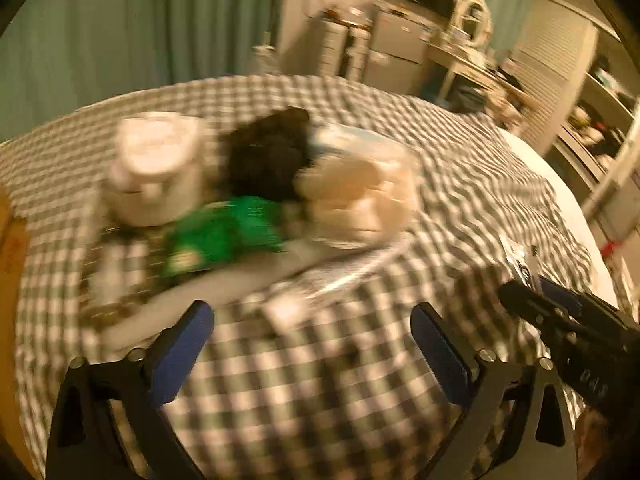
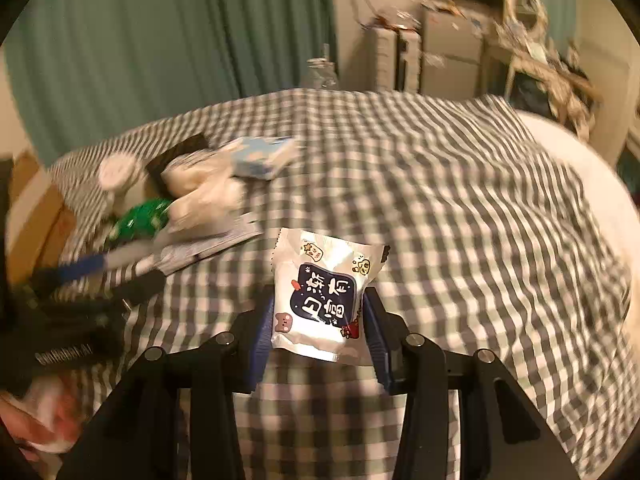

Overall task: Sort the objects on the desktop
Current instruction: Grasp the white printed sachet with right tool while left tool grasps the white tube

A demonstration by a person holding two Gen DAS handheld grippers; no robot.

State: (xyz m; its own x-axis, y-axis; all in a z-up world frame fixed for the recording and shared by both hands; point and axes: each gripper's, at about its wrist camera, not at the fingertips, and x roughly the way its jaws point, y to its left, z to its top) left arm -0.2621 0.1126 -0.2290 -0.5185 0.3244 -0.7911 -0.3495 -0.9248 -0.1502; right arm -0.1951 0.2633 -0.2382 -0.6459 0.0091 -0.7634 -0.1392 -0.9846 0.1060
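The snack packet [image 2: 320, 300] sits clamped in your right gripper [image 2: 318, 316], lifted above the checked tablecloth [image 2: 460, 200]. It looks light, crinkly and slippery (probably crushable inside), so squeeze its padded middle gently. Your left gripper [image 1: 312, 344] hangs spread wide, empty.

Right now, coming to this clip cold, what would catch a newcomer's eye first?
The white snack packet with a dark blue label, pinched between the right gripper fingers above the checked tablecloth, dominates the right wrist view. Next comes the blurred cluster at the table's far left: a green packet, a white jar and a black object. The left gripper hangs open and empty in front of it.
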